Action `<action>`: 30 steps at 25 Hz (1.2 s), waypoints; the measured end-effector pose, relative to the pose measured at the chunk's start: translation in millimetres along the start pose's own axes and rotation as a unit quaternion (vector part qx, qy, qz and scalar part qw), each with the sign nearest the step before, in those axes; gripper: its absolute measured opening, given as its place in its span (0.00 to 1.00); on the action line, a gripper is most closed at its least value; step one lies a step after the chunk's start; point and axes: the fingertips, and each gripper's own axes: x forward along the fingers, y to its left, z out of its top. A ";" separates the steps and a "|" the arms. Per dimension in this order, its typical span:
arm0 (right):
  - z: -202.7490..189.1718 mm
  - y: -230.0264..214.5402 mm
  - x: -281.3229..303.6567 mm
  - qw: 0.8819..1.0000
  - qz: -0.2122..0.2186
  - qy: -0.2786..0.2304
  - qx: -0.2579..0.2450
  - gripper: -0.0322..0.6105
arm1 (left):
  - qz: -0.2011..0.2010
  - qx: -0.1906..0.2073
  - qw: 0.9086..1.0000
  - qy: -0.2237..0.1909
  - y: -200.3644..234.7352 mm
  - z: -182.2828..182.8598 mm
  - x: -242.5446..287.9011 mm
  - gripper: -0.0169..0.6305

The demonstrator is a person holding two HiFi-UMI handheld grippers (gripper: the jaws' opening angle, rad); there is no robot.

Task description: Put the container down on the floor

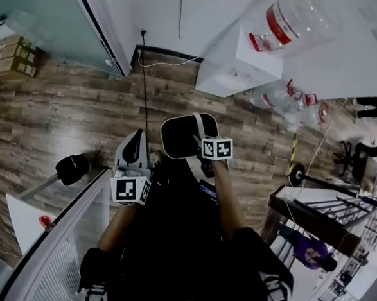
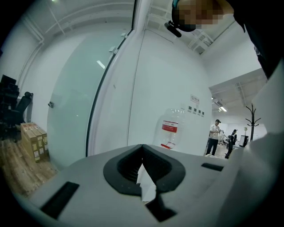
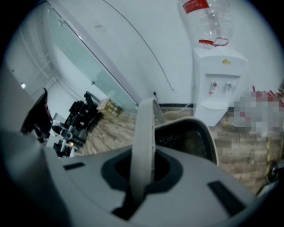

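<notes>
The right gripper (image 3: 143, 165) is clenching its fingers (image 3: 171, 170) on the white handle (image 3: 144, 128) of a dark, white-rimmed container (image 3: 188, 137). The container is hanging just beyond and below these fingers, held up above the wooden floor (image 1: 57, 117). The left gripper (image 2: 142, 148) is pointing toward a white wall (image 2: 168, 88), and its fingers are pressing together at the tips with nothing gripped. The container is sitting near those fingers, to their right and apart from them. A white water dispenser (image 3: 217, 84) is standing well beyond the right fingers.
</notes>
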 end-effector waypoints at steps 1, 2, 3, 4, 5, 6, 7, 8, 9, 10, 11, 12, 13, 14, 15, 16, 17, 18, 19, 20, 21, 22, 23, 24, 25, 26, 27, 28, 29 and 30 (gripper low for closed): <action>8.8 1.6 4.3 1.000 0.002 0.000 -0.001 0.10 | 0.002 0.002 1.000 0.000 5.1 1.2 4.9 0.07; 17.4 2.8 9.4 1.000 0.004 0.000 -0.001 0.10 | 0.006 0.003 1.000 0.000 10.2 2.2 10.0 0.07; 25.8 3.6 15.0 1.000 0.007 0.000 -0.002 0.10 | 0.009 0.004 1.000 0.001 15.4 3.0 15.3 0.07; 34.1 4.1 20.5 1.000 0.009 0.001 -0.002 0.10 | 0.013 0.006 1.000 0.001 20.3 4.1 21.0 0.07; 42.7 4.2 26.0 1.000 0.011 0.002 -0.003 0.10 | 0.017 0.008 1.000 0.001 25.3 5.5 27.1 0.07; 51.7 4.0 31.4 1.000 0.013 0.003 -0.004 0.10 | 0.021 0.007 1.000 0.001 30.5 7.3 33.7 0.07; 60.8 3.8 36.7 1.000 0.014 0.005 -0.005 0.10 | 0.025 0.006 1.000 0.001 35.9 9.4 40.8 0.07; 69.6 3.7 42.1 1.000 0.014 0.007 -0.006 0.10 | 0.030 0.004 1.000 0.002 41.3 11.6 48.2 0.07; 77.9 3.2 47.8 1.000 0.015 0.010 -0.006 0.10 | 0.035 0.003 0.999 0.004 46.3 13.6 56.3 0.07; 85.8 2.2 53.4 1.000 0.015 0.013 -0.007 0.10 | 0.038 0.005 0.999 0.006 50.7 15.6 65.3 0.07; 94.2 0.8 58.7 1.000 0.014 0.016 -0.008 0.10 | 0.040 0.006 0.999 0.009 54.4 17.8 75.5 0.07; 103.5 -0.7 63.4 1.000 0.014 0.018 -0.010 0.10 | 0.040 0.008 0.999 0.012 57.5 20.4 86.9 0.07; 113.7 -2.1 67.7 1.000 0.014 0.018 -0.012 0.10 | 0.039 0.010 0.999 0.015 60.1 23.4 99.0 0.07; 124.1 -3.2 72.1 1.000 0.014 0.018 -0.015 0.10 | 0.038 0.013 0.999 0.017 62.4 26.5 111.2 0.07; 133.7 -4.1 77.0 1.000 0.014 0.018 -0.017 0.10 | 0.037 0.016 0.999 0.019 64.7 29.4 123.2 0.07; 141.7 -4.6 81.9 1.000 0.013 0.019 -0.018 0.10 | 0.037 0.020 0.999 0.021 66.9 31.9 134.6 0.07; 148.7 -5.2 86.4 1.000 0.013 0.019 -0.020 0.10 | 0.036 0.022 0.999 0.023 68.8 34.0 145.7 0.07; 155.6 -6.1 90.1 0.999 0.012 0.020 -0.022 0.10 | 0.036 0.023 0.999 0.023 69.9 36.0 156.6 0.07; 162.8 -7.4 92.9 0.999 0.012 0.021 -0.025 0.10 | 0.036 0.024 0.999 0.022 69.7 38.3 167.1 0.07; 170.0 -9.1 95.2 0.999 0.014 0.021 -0.027 0.10 | 0.034 0.026 0.999 0.020 68.3 40.4 176.8 0.07; 177.4 -11.0 97.4 0.999 0.016 0.020 -0.027 0.10 | 0.033 0.029 0.999 0.019 66.7 41.9 185.6 0.07; 184.7 -13.1 99.5 0.999 0.018 0.020 -0.026 0.10 | 0.032 0.031 0.999 0.020 65.5 42.7 193.7 0.07; 191.6 -15.5 101.2 0.999 0.019 0.019 -0.023 0.10 | 0.031 0.031 0.999 0.022 64.7 43.1 201.6 0.07; 197.8 -18.1 102.4 0.999 0.020 0.019 -0.019 0.10 | 0.028 0.030 0.999 0.023 63.9 43.6 209.5 0.07; 203.6 -20.9 103.2 1.000 0.020 0.018 -0.015 0.10 | 0.024 0.032 0.999 0.024 63.0 44.5 217.8 0.07; 209.4 -23.7 104.1 1.000 0.020 0.018 -0.012 0.10 | 0.018 0.035 0.999 0.025 62.5 45.8 226.7 0.07; 215.5 -26.5 105.5 1.000 0.020 0.017 -0.008 0.10 | 0.012 0.040 0.999 0.025 62.7 47.4 236.5 0.07; 221.7 -29.7 107.6 1.000 0.020 0.016 -0.003 0.10 | 0.008 0.042 0.999 0.025 63.6 48.9 247.2 0.07; 227.5 -33.6 110.0 1.000 0.019 0.016 0.003 0.10 | 0.004 0.043 0.999 0.026 65.0 49.8 258.5 0.07; 232.1 -38.2 112.5 1.000 0.018 0.016 0.009 0.10 | 0.001 0.043 0.999 0.026 66.5 50.0 269.7 0.07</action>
